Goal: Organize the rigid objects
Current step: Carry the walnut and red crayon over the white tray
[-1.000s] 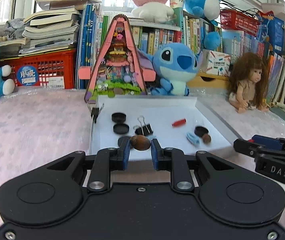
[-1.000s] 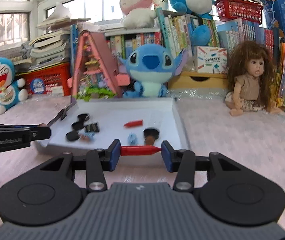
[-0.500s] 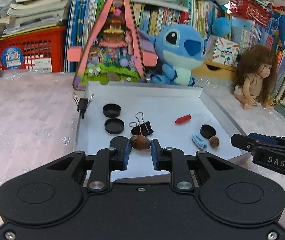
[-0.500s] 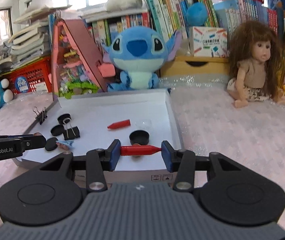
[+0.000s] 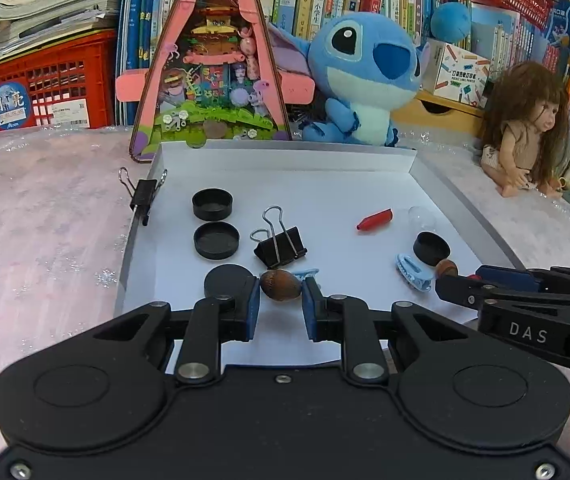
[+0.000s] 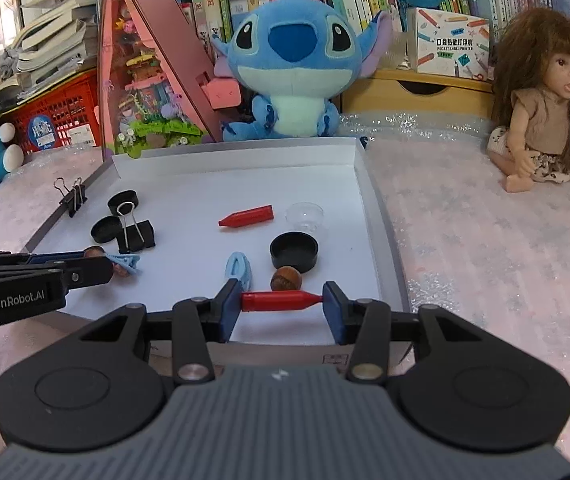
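Note:
A shallow white tray lies on the pink cloth. My left gripper is shut on a brown nut, held over the tray's near part. My right gripper is shut on a red crayon, gripped end to end above the tray's near right edge. In the tray lie black caps, a black binder clip, another red crayon, a second brown nut, light blue clips and a clear cup.
A second binder clip is clamped on the tray's left rim. Behind the tray stand a pink triangular toy house, a blue plush, a doll at the right, a red crate and shelves of books.
Both grippers have moved forward and down toward the tray, each keeping its object. The tray and its contents look larger and nearer.

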Action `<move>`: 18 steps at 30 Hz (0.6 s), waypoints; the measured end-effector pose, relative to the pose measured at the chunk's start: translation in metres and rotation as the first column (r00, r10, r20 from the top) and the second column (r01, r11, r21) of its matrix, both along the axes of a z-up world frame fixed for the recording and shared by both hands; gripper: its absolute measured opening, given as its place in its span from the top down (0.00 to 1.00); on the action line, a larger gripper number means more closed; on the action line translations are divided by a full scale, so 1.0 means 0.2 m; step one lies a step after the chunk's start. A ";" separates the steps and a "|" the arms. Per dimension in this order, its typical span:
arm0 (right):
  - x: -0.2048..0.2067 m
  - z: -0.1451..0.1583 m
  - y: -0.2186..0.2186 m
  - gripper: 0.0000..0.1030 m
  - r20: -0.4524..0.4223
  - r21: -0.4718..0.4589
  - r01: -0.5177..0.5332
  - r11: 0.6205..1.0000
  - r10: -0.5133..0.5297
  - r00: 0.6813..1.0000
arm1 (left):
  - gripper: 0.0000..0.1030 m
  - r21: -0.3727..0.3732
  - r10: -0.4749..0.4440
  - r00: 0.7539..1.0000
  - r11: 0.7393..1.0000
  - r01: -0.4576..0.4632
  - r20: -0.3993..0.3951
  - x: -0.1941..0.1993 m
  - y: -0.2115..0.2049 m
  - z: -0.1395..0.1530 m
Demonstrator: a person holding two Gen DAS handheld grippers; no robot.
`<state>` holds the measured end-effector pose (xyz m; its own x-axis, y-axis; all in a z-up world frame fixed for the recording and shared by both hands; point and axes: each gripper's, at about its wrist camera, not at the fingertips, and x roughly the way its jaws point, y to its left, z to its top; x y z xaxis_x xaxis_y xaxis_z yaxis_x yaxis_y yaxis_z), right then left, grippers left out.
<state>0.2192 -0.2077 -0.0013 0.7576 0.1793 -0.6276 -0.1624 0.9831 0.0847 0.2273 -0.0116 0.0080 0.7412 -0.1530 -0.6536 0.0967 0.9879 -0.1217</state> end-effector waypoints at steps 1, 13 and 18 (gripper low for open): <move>0.01 0.00 0.00 0.52 -0.002 0.000 0.001 1.000 -0.001 1.000 | 0.80 0.002 0.000 1.000 1.000 0.000 -0.002 0.01 0.00 0.00; 0.04 -0.03 0.01 0.52 -0.009 -0.008 0.011 1.000 -0.011 1.000 | 0.80 0.033 0.010 1.000 0.999 -0.010 -0.008 0.05 -0.02 -0.04; 0.04 -0.03 0.01 0.52 -0.004 -0.010 0.012 1.000 -0.012 1.000 | 0.80 0.040 0.016 1.000 0.999 -0.016 0.000 0.06 -0.03 -0.04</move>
<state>0.2279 -0.2048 -0.0082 0.7571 0.1636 -0.6325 -0.1502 0.9858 0.0753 0.2389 -0.0185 -0.0010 0.7434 -0.1151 -0.6589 0.0813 0.9933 -0.0818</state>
